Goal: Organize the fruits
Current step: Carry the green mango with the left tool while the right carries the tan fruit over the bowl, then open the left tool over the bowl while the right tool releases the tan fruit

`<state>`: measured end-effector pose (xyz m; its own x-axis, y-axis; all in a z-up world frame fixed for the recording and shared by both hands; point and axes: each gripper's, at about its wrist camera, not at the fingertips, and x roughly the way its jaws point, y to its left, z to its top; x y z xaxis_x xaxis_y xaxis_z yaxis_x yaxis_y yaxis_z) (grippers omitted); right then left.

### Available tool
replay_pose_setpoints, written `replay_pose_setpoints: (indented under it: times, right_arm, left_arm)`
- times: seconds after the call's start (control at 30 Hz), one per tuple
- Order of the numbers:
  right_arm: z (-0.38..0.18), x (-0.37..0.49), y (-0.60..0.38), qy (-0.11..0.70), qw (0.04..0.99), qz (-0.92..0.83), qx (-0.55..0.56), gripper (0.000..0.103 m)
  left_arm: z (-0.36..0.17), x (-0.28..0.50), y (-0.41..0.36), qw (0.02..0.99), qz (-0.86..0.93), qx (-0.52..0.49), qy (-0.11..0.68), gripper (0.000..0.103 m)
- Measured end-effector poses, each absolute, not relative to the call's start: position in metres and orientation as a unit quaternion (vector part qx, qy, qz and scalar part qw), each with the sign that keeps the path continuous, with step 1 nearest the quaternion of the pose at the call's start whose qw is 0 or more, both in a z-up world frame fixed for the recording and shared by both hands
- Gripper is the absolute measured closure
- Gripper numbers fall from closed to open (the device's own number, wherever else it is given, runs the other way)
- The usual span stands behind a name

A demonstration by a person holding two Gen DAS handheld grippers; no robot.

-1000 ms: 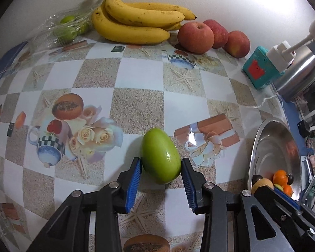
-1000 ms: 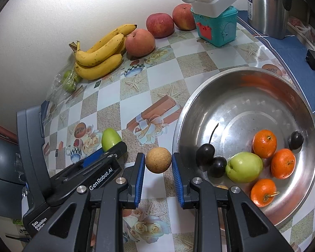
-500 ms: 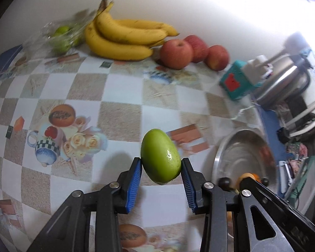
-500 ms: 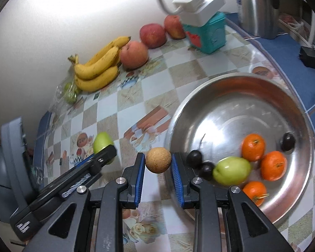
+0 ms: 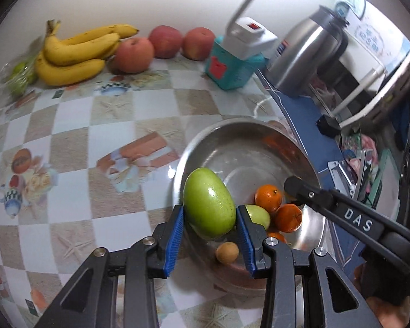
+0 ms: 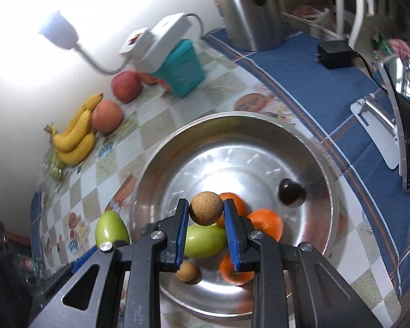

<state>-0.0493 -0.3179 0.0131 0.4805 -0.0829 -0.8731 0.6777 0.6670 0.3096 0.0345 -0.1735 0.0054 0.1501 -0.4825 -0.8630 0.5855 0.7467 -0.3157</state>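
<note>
My left gripper is shut on a large green oval fruit, held in the air over the near left rim of the steel bowl. In the right wrist view that fruit shows just left of the bowl. My right gripper is shut on a small brown round fruit above the bowl's inside. In the bowl lie a green apple, oranges, a dark plum-like fruit and a small brown fruit.
Along the back wall lie bananas, three red apples and a bag of green fruit. A teal box under a white power strip and a steel kettle stand right of them. A black adapter lies on the blue cloth.
Both grippers have carried their fruit off the checked tablecloth and to the right. The green fruit now hangs over the bowl's rim and the brown fruit over the bowl.
</note>
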Motion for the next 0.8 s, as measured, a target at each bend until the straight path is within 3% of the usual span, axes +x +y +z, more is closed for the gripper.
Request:
replay_pose_setpoints:
  times: [0.4, 0.8]
  right_arm:
    - [-0.008, -0.041, -0.338, 0.431, 0.803, -0.254, 0.325, 0.076]
    - [-0.020, -0.029, -0.340, 0.448, 0.800, -0.256, 0.306, 0.075]
  left_arm:
    - [-0.009, 0.039, -0.199, 0.789, -0.362, 0.071, 0.491, 0.062]
    - [-0.026, 0.046, -0.211, 0.784, -0.360, 0.078, 0.499, 0.062]
